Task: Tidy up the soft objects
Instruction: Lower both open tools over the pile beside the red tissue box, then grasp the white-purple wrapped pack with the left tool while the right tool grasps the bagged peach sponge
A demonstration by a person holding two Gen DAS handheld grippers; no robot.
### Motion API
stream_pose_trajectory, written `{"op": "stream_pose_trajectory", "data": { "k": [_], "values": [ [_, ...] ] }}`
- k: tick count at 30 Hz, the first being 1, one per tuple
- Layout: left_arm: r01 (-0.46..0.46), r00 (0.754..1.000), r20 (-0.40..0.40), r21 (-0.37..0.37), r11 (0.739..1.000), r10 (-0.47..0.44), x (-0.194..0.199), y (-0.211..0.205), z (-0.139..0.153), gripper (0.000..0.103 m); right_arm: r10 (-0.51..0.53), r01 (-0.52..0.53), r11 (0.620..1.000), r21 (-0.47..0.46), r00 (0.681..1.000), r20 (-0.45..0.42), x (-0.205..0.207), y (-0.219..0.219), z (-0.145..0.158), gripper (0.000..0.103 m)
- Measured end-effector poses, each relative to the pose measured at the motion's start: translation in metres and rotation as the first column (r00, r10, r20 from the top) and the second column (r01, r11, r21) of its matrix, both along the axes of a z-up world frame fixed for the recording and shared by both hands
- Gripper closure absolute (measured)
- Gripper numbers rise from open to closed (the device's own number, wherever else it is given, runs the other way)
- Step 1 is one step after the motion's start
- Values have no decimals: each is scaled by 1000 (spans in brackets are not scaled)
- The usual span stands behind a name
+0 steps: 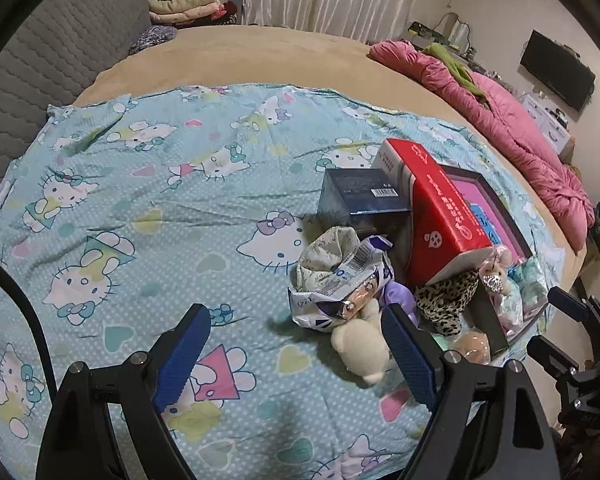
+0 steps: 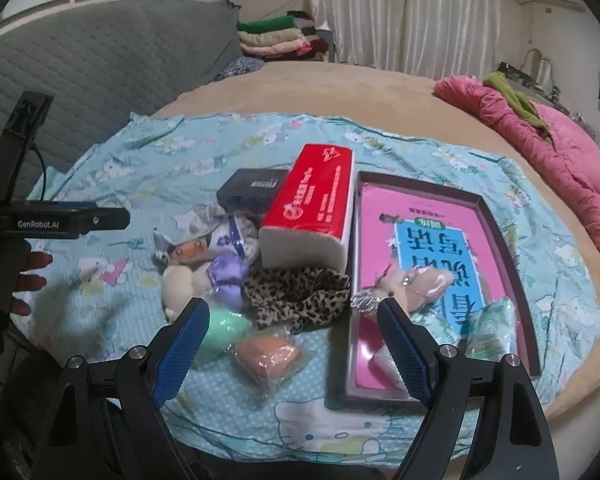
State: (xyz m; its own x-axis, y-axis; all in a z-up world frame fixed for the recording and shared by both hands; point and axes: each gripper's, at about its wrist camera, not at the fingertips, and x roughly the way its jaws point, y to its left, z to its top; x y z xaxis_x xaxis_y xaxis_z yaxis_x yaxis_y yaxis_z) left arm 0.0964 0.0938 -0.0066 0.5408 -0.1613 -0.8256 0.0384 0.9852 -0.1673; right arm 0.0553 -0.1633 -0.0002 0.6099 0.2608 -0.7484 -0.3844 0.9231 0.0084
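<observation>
The soft objects lie heaped on the bed's cartoon-print sheet (image 2: 140, 168), just near of the red tissue pack (image 2: 312, 208) and left of the shallow tray (image 2: 496, 216): a cream plush (image 2: 180, 284), leopard-print scrunchie (image 2: 296, 300), mint pouch (image 2: 224, 328) and a wrapped peach sponge (image 2: 268, 356). All look light and squashy; the sponge's film probably slips, so pinch across its middle. The left gripper (image 1: 296, 356) and right gripper (image 2: 292, 348) both stand apart, holding nothing.

Pink quilt (image 1: 512, 120), folded clothes (image 2: 272, 38), curtains (image 2: 412, 12).
</observation>
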Motion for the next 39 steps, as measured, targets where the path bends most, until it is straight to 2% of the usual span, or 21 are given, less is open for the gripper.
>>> {"op": "stream_pose_trajectory", "data": {
  "k": [6, 11, 18, 23, 32, 35, 37, 39],
  "values": [
    [64, 998, 28, 27, 998, -65, 2, -20, -3, 16, 20, -20, 1000, -8, 999, -35, 1, 2, -10, 16],
    [127, 992, 20, 36, 991, -128, 11, -38, -14, 16, 59, -62, 997, -43, 995, -78, 2, 8, -21, 16],
    [191, 981, -38, 145, 971, -188, 25, -55, -39, 16, 117, -137, 984, -116, 980, -162, 4, 22, -43, 16],
    [220, 975, -56, 180, 959, -213, 30, -58, -48, 16, 125, -161, 974, -158, 969, -213, 10, 27, -58, 16],
    [244, 969, -90, 175, 954, -231, 42, -55, -57, 16, 165, -223, 939, -263, 960, -226, 24, 41, -78, 16],
    [257, 965, -100, 174, 951, -243, 46, -54, -59, 16, 179, -239, 933, -270, 957, -227, 28, 42, -83, 16],
    [267, 962, -106, 184, 946, -251, 49, -56, -61, 17, 183, -240, 938, -248, 955, -234, 30, 39, -84, 21],
    [278, 959, -118, 195, 941, -259, 51, -58, -64, 22, 179, -235, 947, -221, 953, -245, 33, 36, -85, 35]
  ]
}}
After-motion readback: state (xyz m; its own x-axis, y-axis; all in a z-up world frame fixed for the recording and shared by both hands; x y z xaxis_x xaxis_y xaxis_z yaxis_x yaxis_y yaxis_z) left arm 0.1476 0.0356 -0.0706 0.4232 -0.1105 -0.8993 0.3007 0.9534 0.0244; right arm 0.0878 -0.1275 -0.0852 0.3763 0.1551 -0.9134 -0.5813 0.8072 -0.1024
